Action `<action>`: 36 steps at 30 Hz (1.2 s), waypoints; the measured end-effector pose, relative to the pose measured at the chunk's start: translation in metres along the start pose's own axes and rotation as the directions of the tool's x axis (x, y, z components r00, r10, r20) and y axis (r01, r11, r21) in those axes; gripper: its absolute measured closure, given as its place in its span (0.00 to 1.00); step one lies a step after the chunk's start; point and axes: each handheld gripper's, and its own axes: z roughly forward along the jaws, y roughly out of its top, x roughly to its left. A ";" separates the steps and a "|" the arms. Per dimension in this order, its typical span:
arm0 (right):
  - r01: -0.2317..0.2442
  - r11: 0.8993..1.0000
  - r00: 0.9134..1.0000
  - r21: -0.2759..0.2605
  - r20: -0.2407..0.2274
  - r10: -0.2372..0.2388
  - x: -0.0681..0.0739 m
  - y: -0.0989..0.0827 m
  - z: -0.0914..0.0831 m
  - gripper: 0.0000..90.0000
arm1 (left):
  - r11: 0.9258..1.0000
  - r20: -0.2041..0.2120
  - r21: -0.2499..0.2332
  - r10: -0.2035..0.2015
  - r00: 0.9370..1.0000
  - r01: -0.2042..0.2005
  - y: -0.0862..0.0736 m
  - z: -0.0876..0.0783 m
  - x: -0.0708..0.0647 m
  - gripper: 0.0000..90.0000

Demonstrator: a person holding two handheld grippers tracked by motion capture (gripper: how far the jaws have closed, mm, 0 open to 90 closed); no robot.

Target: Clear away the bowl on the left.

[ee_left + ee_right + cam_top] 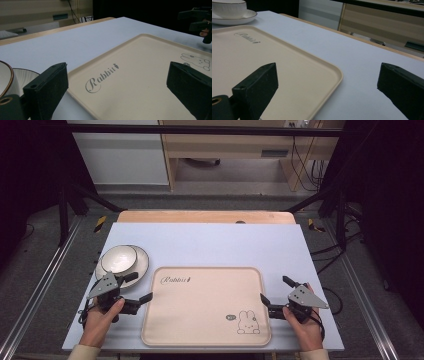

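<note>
A beige tray (205,307) lay flat on the pale blue tabletop (210,242), its near rim close to the tabletop's near edge and its rounded corners well inside the side edges. The tray carried a "Rabbit" script at its far left and a small rabbit drawing at its near right; its floor was bare. Beyond the tray a broad band of tabletop ran to the far edge, where a wooden strip showed past the blue covering. At the tray's far left corner, just off its rim, a white bowl (119,258) sat in a saucer (141,262), apart from the tray.

The left tongs (139,288) were held low by the left hand (100,317) beside the tray's left rim, pointing right and slightly away from the person, the jaws spread wide with nothing between them; in the left gripper view one jaw stood over the tabletop near the saucer and the other over the tray. The right tongs (276,289) were held by the right hand (305,325) off the tray's right rim, pointing left toward it, likewise spread and gripping nothing, with one jaw over the tray's corner and the other over bare tabletop.
</note>
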 end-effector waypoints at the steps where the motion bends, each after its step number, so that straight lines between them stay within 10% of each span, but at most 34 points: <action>1: 0.000 1.000 1.000 0.000 0.000 0.000 0.000 0.000 0.000 0.04 | 1.000 0.000 0.000 0.000 1.000 0.000 0.000 0.000 0.000 0.04; 15: 0.013 1.000 1.000 0.000 0.009 -0.013 0.005 0.004 -0.002 0.04 | 1.000 0.044 -0.002 -0.021 0.999 0.021 0.006 -0.002 -0.007 0.07; 36: 0.014 1.000 1.000 0.003 0.025 -0.014 0.007 0.004 0.000 0.04 | 0.999 -0.073 -0.043 -0.001 0.997 -0.002 0.031 -0.023 0.008 0.06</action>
